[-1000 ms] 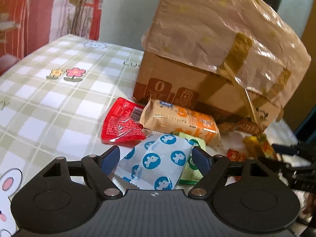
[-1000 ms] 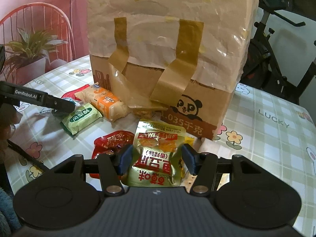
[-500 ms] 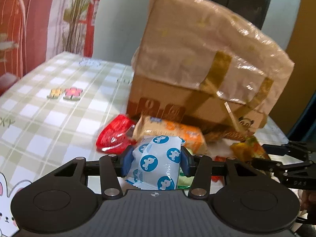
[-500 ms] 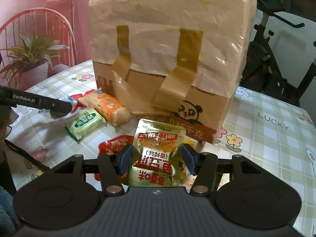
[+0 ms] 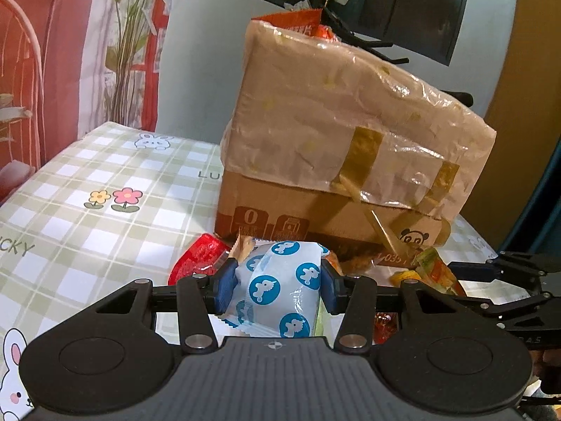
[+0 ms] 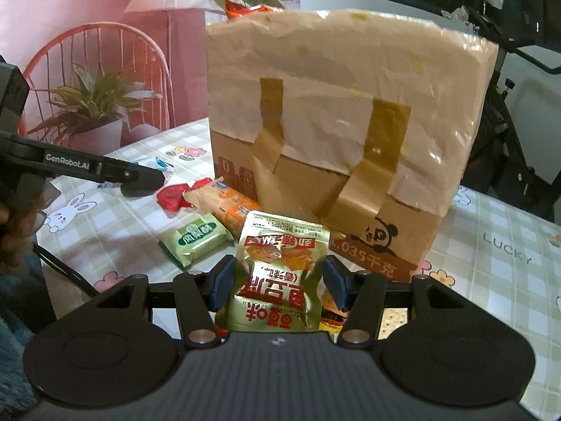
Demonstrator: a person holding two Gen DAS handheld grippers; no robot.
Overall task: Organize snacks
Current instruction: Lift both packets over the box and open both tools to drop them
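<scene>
The box (image 5: 336, 161) now sits lower in both views. The left gripper (image 5: 277, 282), jaws apart 1 second ago, has closed on the blue packet (image 5: 280, 287). The right gripper (image 6: 278, 282) still clamps the gold packet (image 6: 280, 273), both lifted off the table (image 5: 87, 217).

— What have I got on the left?
— My left gripper (image 5: 277, 286) pinches the blue-and-white packet (image 5: 278, 291), both pads pressing its sides. Behind it stands the taped cardboard box (image 5: 336, 161) on the checked tablecloth (image 5: 105, 189).

A checked tablecloth (image 6: 498, 280) carries the taped cardboard box (image 6: 343, 133) and loose snack packets (image 6: 196, 242).
</scene>
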